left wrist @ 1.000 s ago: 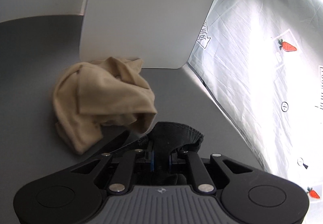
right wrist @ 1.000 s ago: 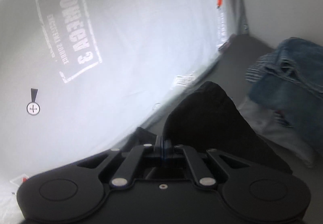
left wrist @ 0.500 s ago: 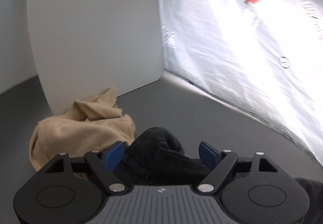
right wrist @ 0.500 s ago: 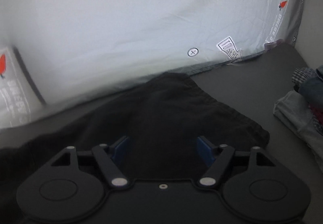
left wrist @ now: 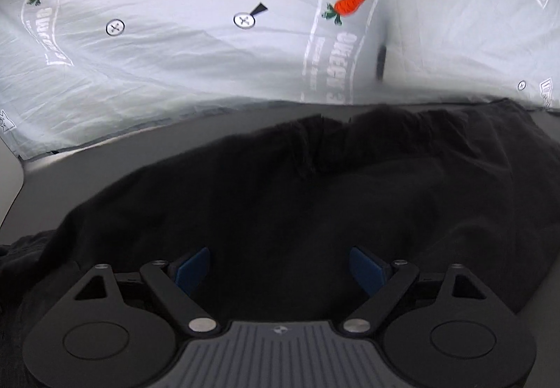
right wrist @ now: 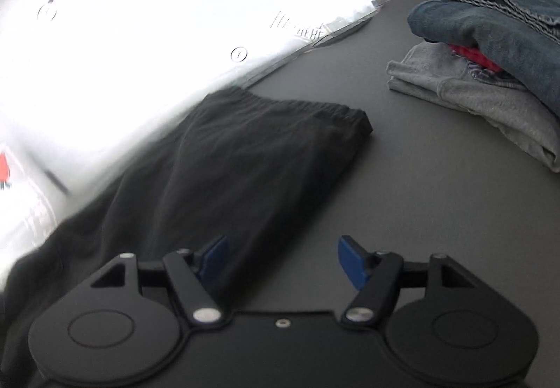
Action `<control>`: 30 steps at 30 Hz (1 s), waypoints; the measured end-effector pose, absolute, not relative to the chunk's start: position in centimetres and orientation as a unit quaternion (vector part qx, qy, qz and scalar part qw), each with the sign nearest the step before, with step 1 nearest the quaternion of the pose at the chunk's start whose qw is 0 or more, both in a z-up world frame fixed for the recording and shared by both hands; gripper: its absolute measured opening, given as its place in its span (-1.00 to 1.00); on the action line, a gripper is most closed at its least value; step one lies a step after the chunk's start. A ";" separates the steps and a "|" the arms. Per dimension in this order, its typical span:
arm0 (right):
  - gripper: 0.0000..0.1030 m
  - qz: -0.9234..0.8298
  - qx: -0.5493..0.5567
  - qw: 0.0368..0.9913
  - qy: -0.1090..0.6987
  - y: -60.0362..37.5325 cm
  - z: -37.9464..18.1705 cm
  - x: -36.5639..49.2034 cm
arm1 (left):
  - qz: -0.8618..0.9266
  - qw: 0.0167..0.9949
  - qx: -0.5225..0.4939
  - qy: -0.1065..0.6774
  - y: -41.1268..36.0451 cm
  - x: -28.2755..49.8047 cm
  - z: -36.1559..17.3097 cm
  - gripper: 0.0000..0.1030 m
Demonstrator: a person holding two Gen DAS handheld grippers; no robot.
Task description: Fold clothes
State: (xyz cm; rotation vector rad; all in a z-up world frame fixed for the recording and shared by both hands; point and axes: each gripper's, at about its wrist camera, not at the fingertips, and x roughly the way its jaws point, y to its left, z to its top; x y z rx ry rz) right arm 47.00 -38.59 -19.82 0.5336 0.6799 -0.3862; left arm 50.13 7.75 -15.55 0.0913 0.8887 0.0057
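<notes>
A black garment (left wrist: pixel 315 206) lies spread over the grey table (left wrist: pixel 105 160) and fills the lower part of the left wrist view. My left gripper (left wrist: pixel 280 269) hovers over it, its jaws opening, the blue pads (left wrist: pixel 192 265) wide apart and not pressing the cloth. In the right wrist view the same black garment (right wrist: pixel 245 157) lies flat, its elastic waistband toward the far end. My right gripper (right wrist: pixel 281 260) is over its near right edge. Its jaws are closing, with cloth under the left pad (right wrist: pixel 213 255), bare table under the right one, and nothing gripped.
A pile of folded clothes stands at the right: blue jeans (right wrist: pixel 490 27) on a grey garment (right wrist: pixel 472 97), with something red between them. A white sheet (left wrist: pixel 210 55) printed with carrots and screw marks rises behind the table. Bare grey table (right wrist: pixel 420 195) lies between the garment and the pile.
Both grippers were shut on the black garment and have let it go; it now lies flat. The left view swung away from the beige garment and white board. The right gripper sank.
</notes>
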 end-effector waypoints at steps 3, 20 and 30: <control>0.44 -0.208 0.263 0.888 0.314 -40.3 -20.0 49.1 | 0.038 0.879 0.004 0.476 9.8 51.8 -18.5 0.75; -0.76 -0.200 0.106 0.929 0.294 -41.2 -17.6 56.7 | 0.032 0.872 -0.094 0.479 16.0 53.2 -20.6 1.00; 0.79 -0.148 0.067 0.926 0.341 -34.3 -17.2 50.9 | 0.059 0.889 -0.138 0.432 22.7 49.7 -16.5 0.99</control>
